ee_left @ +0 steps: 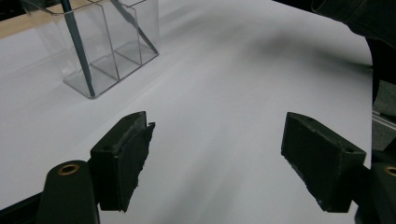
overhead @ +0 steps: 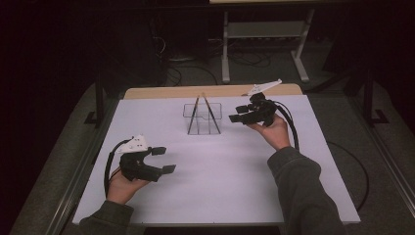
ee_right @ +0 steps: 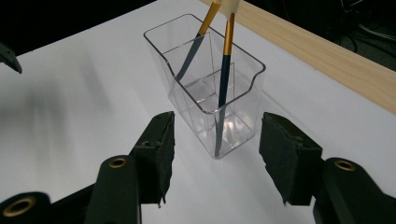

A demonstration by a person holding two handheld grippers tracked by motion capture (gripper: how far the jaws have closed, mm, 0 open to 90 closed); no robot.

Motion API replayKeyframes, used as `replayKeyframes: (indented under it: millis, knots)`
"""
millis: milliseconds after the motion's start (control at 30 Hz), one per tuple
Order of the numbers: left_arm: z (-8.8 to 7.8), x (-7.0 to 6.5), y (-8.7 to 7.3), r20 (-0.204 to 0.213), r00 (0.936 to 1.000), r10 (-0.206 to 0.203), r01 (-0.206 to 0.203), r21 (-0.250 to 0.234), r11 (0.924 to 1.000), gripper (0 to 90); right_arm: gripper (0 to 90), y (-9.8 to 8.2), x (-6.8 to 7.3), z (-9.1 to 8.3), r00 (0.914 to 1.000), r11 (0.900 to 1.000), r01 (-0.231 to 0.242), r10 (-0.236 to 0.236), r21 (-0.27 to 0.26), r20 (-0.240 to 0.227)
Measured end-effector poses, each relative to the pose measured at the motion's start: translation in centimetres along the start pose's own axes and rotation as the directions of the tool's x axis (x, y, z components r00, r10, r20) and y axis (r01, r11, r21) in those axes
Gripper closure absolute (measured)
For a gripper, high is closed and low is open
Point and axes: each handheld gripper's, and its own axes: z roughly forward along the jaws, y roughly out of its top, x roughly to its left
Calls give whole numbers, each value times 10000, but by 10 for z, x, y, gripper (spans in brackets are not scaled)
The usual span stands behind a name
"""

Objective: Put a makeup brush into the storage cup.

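Holder: clear plastic organiser (overhead: 202, 118) with inner dividers, upright on the white table top (overhead: 220, 181), toward the far middle of it, near the bare wooden strip (overhead: 161, 91) along the far edge.
Contents: two pencils, dark in the lower part, golden higher up, pale at the top ends.
First pencil (ee_right: 225, 70): standing in the end compartment nearest the right gripper's camera, tip on the floor of the holder, tilted.
Second pencil (ee_right: 196, 42): in a compartment farther back, leaning against the wall; top ends of the two close together in the right gripper view, crossing low down in the high view.
Right gripper (overhead: 234, 116): held above the table just to the right of the holder, jaws pointed at it, standing apart with nothing between the pads; no contact with the plastic.
Left gripper (overhead: 163, 160): near the front left of the table, well apart from the holder, jaws spread wide over bare table, nothing held.
Hands: one around each gripper body, dark sleeves coming in from the bottom of the high view.
Cables: black, trailing back from each gripper.
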Motion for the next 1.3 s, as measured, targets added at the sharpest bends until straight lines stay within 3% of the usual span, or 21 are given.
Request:
replayKeyframes:
  millis: [233,1300]
  knots:
    - [-1,1,0,-163,9999,18,-19,-89,10000,219,404,-8,-1,-5,9998,9998,-176,176,-36,-7]
    - [-4,2,-1,-593,9978,-286,266,-337,9991,216,323,-32,5,-26,9992,9993,-162,174,-336,348]
